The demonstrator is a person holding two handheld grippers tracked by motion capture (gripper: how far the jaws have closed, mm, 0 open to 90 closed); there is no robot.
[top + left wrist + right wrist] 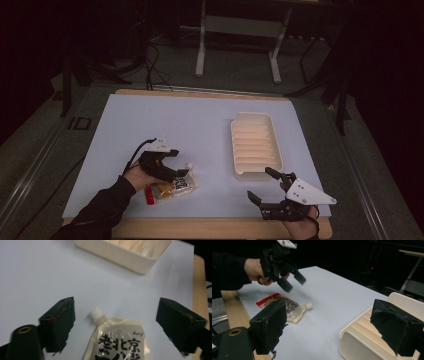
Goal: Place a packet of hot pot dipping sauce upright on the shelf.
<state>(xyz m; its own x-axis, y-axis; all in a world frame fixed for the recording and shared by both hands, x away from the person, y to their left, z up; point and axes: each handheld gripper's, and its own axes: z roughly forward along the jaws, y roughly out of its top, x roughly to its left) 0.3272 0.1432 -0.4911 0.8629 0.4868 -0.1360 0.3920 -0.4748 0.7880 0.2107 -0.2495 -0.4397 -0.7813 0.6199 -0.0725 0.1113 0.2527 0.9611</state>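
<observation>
Cream-coloured spouted sauce pouch [172,187], red along its near-left end, flat on the pale blue table cover [165,125] at the near left, white cap [96,314] aimed far-right toward the ribbed cream tray [254,145]. Left gripper [176,173] poised just above the pouch, jaws spread wide to either side of the cap end, nothing pinched between them, apparently not touching the packet. Right gripper [264,185] parked near the table's near-right edge, just short of the tray's near corner, jaws likewise parted and empty. Tray empty, well apart from the pouch. Probably the reach-and-grasp step, with the pick not yet made. Next move likely: lower the left gripper until the pads bracket the pouch's neck or upper body, then close gently, since soft film could buckle or slide; lift, then carry right toward the tray.
</observation>
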